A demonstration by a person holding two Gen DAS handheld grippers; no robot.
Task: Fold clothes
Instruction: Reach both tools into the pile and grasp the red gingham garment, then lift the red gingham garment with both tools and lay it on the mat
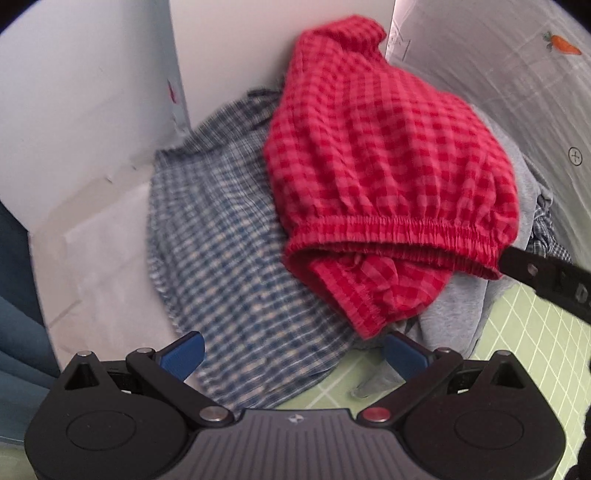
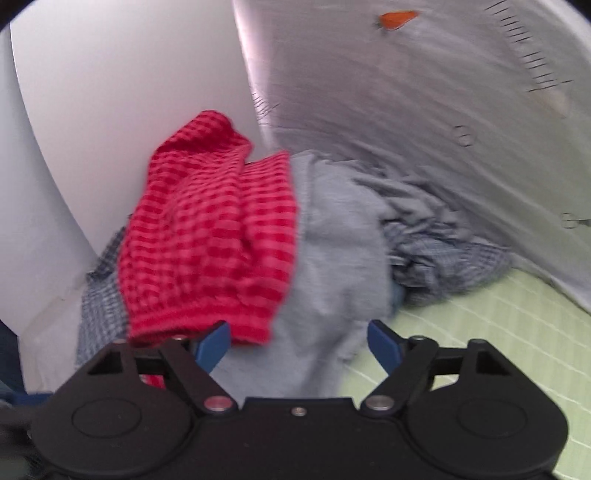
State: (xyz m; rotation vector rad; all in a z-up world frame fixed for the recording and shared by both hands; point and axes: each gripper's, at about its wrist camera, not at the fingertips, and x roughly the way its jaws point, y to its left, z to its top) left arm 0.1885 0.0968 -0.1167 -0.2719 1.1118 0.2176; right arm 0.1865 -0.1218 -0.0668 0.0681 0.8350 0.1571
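Note:
Red checked shorts [image 1: 373,147] with an elastic waistband lie on top of a clothes pile in a white-walled corner. Under them a blue plaid garment [image 1: 221,240] spreads to the left and a grey garment [image 1: 454,306] lies to the right. My left gripper [image 1: 293,352] is open, just short of the pile's front edge, with nothing between its fingers. My right gripper [image 2: 299,343] is open too. Its left pad [image 2: 214,343] sits at the lower edge of the red shorts [image 2: 210,236], over the grey garment [image 2: 332,277]. In the left wrist view, one black finger [image 1: 546,280] of the right gripper reaches the waistband's right end.
A green grid mat [image 1: 517,350] covers the surface in front and to the right. White panels [image 1: 92,110] close the corner behind and to the left. A white cloth with a carrot print [image 2: 399,18] hangs on the right. Another crumpled blue plaid piece [image 2: 450,258] lies beside it.

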